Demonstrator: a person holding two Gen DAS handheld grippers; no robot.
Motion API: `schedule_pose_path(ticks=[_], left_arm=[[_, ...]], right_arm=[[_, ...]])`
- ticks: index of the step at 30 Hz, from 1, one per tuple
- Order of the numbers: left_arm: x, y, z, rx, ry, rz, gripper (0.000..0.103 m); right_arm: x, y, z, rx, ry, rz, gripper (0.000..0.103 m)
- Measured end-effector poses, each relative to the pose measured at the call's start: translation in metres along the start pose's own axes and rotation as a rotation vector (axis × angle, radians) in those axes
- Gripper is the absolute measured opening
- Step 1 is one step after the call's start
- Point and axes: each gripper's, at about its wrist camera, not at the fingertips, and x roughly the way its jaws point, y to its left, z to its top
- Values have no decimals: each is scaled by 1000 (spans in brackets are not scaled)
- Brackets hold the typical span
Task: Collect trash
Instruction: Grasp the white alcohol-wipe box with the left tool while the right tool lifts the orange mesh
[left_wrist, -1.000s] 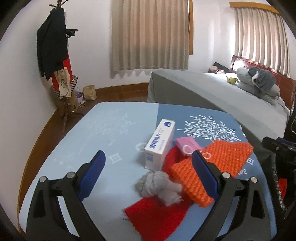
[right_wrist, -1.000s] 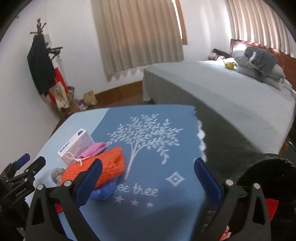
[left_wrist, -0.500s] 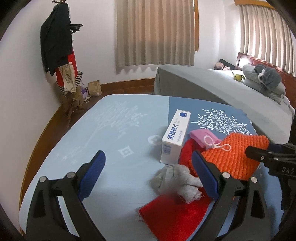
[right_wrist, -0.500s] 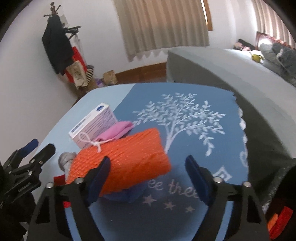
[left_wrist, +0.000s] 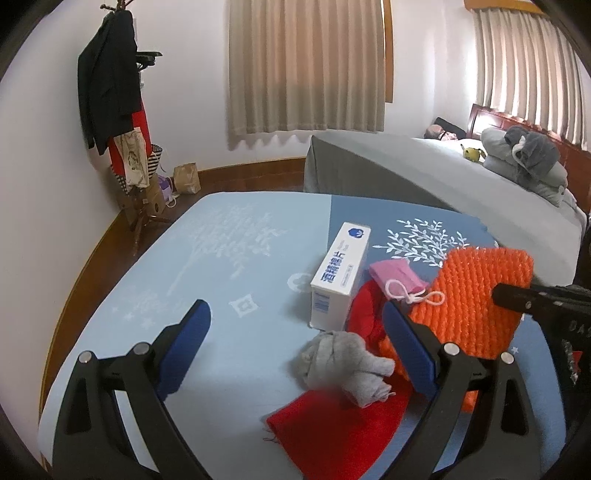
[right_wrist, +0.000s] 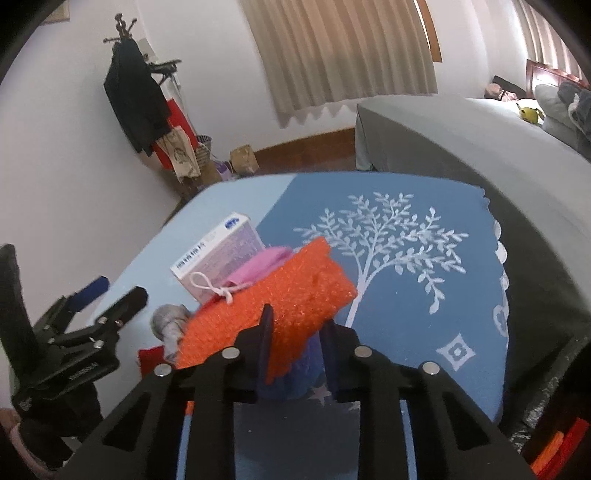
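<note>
A pile of trash lies on a blue tablecloth (left_wrist: 240, 258). It holds an orange foam net (left_wrist: 476, 295), a white box (left_wrist: 340, 277), a pink pouch with a white string (left_wrist: 397, 273), a grey crumpled rag (left_wrist: 343, 365) and red cloth (left_wrist: 332, 428). My left gripper (left_wrist: 295, 354) is open, low over the table, with the grey rag between its fingers. My right gripper (right_wrist: 295, 343) has closed on the near edge of the orange foam net (right_wrist: 273, 317). A blue-purple item (right_wrist: 295, 373) lies under the net.
A grey-covered bed (left_wrist: 443, 173) stands behind the table on the right. A coat rack with clothes (left_wrist: 110, 92) and bags on the floor (left_wrist: 184, 177) are at the back left. A black bag with orange and red contents (right_wrist: 554, 443) shows at the right edge.
My right gripper moved forward and left to the orange foam net and closed on its edge. My left gripper shifted slightly and stayed open.
</note>
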Motion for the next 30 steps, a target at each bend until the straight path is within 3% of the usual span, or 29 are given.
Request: schedule_pose_path(ticks=[7, 13, 16, 26, 30], left_arm=[[2, -9, 7, 2, -9, -14, 91], [20, -15, 14, 9, 6, -23, 91], [36, -17, 18, 9, 29, -33, 84], [73, -21, 21, 22, 91, -48, 73], [81, -25, 20, 37, 116, -62, 59]], right_arm=[[-29, -12, 17, 14, -66, 1, 15], [-35, -34, 28, 34, -79, -53, 15], [-30, -45, 30, 47, -73, -74, 15], [-11, -52, 30, 55, -46, -69, 15], [-6, -51, 30, 58, -40, -65, 15]])
